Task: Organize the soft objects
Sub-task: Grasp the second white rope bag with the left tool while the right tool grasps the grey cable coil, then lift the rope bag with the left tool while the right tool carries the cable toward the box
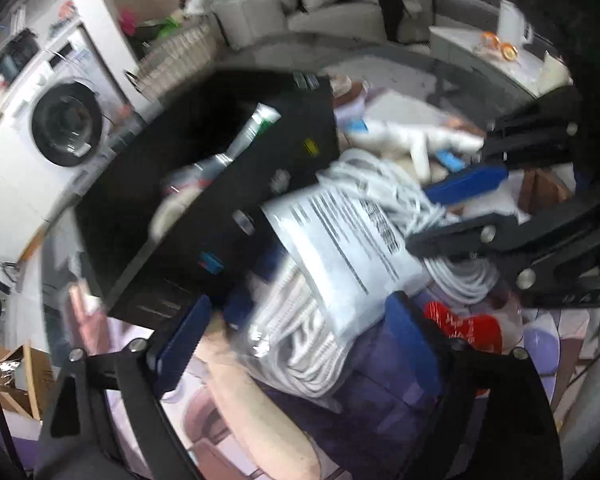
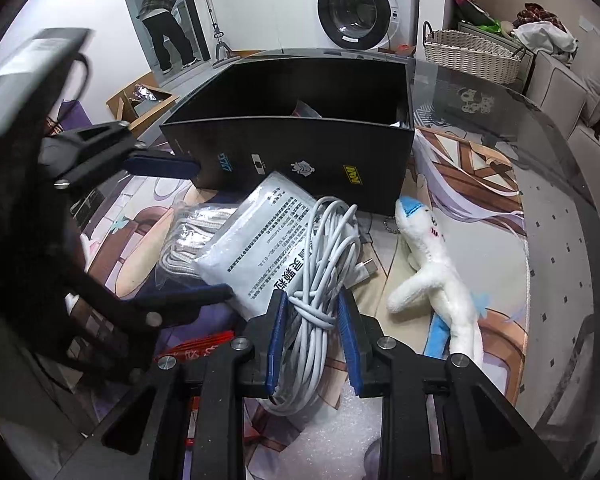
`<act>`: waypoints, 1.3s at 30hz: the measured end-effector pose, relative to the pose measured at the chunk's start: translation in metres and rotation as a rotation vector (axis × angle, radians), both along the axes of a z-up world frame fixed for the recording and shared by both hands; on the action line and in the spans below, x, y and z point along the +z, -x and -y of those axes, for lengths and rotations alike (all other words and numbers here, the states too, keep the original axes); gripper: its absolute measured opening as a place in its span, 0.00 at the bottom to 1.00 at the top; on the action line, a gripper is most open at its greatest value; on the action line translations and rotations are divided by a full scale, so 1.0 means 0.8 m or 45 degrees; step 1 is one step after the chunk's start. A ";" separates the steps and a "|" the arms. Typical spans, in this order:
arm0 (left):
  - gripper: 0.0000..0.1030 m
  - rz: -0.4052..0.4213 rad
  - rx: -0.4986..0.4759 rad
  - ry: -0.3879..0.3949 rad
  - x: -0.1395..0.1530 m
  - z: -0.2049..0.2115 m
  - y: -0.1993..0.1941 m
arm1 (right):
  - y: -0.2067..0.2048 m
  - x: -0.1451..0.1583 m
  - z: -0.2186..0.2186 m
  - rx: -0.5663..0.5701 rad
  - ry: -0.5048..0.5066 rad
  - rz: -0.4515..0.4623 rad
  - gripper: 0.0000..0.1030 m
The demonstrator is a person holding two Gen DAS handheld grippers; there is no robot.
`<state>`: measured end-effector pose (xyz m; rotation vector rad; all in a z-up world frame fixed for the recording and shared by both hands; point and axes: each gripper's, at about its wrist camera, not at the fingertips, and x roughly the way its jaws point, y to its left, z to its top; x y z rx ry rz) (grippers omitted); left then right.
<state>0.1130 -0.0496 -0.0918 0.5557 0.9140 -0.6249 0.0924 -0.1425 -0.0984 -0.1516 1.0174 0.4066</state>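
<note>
My left gripper is open, its blue pads standing wide on either side of a clear bag of white cord with a white printed packet lying on top. The right wrist view shows that gripper from the side, spanning the packet and the bag. My right gripper is shut on a bundle of white cable. A white and blue plush shark lies to the right of it on the mat. Behind everything stands an open black box holding a tube.
A red packet lies under the bag. Bubble wrap is by the near edge. The glass table's rim curves along the right. Beyond are a wicker basket, a washing machine, a sofa and a person.
</note>
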 end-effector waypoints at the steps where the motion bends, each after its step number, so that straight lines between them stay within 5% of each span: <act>1: 0.92 -0.014 -0.004 -0.030 -0.008 0.005 -0.001 | 0.000 0.001 0.000 0.002 0.002 0.002 0.25; 3: 0.83 0.005 0.007 -0.023 -0.006 0.008 0.000 | 0.001 0.000 0.000 0.005 0.004 0.002 0.25; 5: 0.46 -0.074 -0.022 0.026 -0.003 0.010 0.001 | 0.001 0.000 -0.001 0.007 0.004 -0.002 0.25; 8: 0.38 -0.101 0.016 0.014 0.000 0.010 0.007 | 0.001 0.000 -0.001 0.003 0.009 -0.001 0.25; 18: 0.39 -0.185 0.304 -0.004 -0.002 -0.046 0.029 | -0.005 -0.003 -0.007 0.012 0.042 -0.018 0.26; 24: 0.59 -0.196 0.353 0.064 -0.007 -0.058 0.017 | -0.010 -0.010 -0.016 0.005 0.076 -0.020 0.27; 29: 0.36 -0.189 0.333 0.060 -0.002 -0.043 0.011 | -0.010 -0.013 -0.019 0.029 0.080 -0.004 0.24; 39: 0.33 -0.127 0.322 0.086 0.018 -0.053 0.023 | 0.001 0.004 -0.014 0.042 0.049 0.067 0.24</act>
